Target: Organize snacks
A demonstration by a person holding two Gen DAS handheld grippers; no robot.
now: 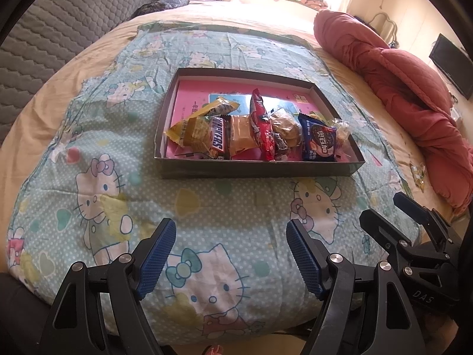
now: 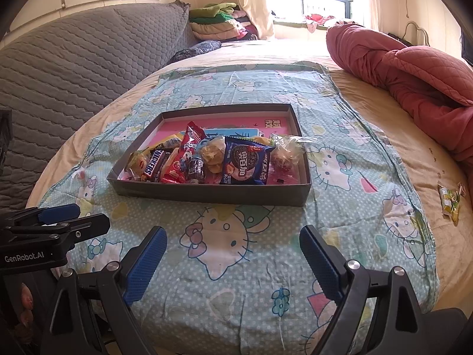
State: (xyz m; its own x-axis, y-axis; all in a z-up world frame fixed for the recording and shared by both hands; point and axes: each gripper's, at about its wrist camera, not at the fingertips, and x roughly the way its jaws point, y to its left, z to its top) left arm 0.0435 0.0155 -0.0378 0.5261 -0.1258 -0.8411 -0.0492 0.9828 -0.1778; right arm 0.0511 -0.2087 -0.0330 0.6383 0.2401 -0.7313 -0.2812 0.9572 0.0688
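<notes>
The left gripper (image 1: 230,256) with blue ribbed pads is held spread wide and empty above the teal cartoon-cat printed quilt (image 1: 97,183); the right gripper (image 2: 233,261) is likewise spread, nothing between its jaws. At twelve o'clock of both, a shallow dark cardboard box (image 1: 257,169) is set on the quilt, packed with wrapped snacks: a brown Snickers bar (image 1: 217,137), a red packet (image 1: 260,124), a blue cookie packet (image 2: 246,161). One yellow-green snack packet (image 2: 449,202) is left at three o'clock on the beige sheet, near a rolled red blanket (image 2: 414,68).
</notes>
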